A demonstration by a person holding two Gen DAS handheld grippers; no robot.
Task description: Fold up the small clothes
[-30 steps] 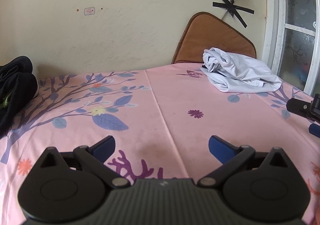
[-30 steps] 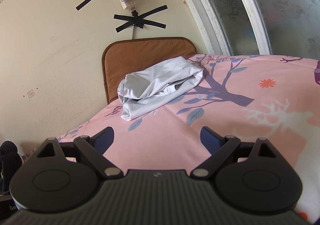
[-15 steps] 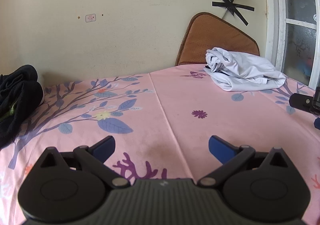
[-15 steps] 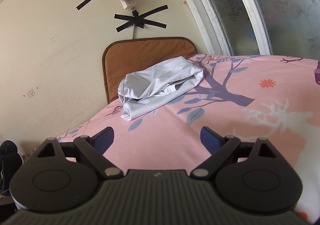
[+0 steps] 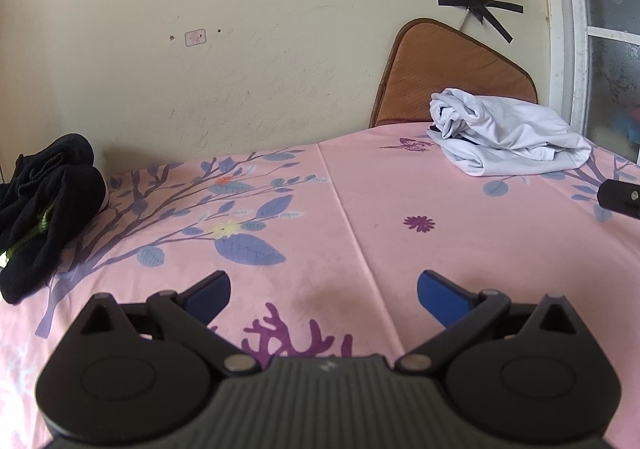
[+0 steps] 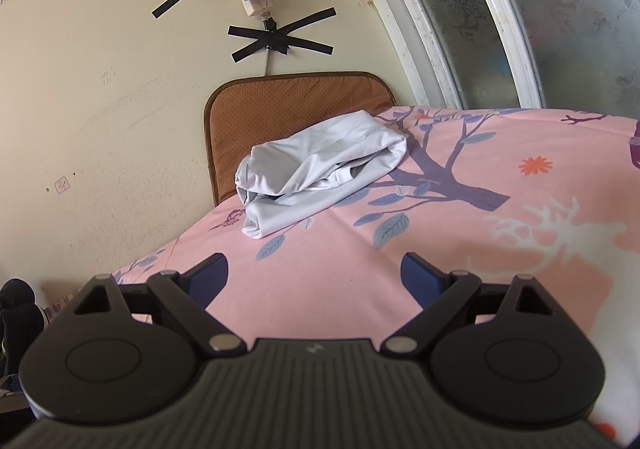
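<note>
Well ahead of the left tongs (image 5: 322,291) and right tongs (image 6: 314,277), both spread apart and empty: white garment (image 6: 320,165) bundled near the brown mat (image 6: 292,97), black clothes (image 5: 44,205) heaped leftward, apparently unfolded.

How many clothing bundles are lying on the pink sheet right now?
2. A white garment is bunched at the far right, by the brown cushion. A black garment lies at the left edge, partly cut off, so more may be hidden.
</note>
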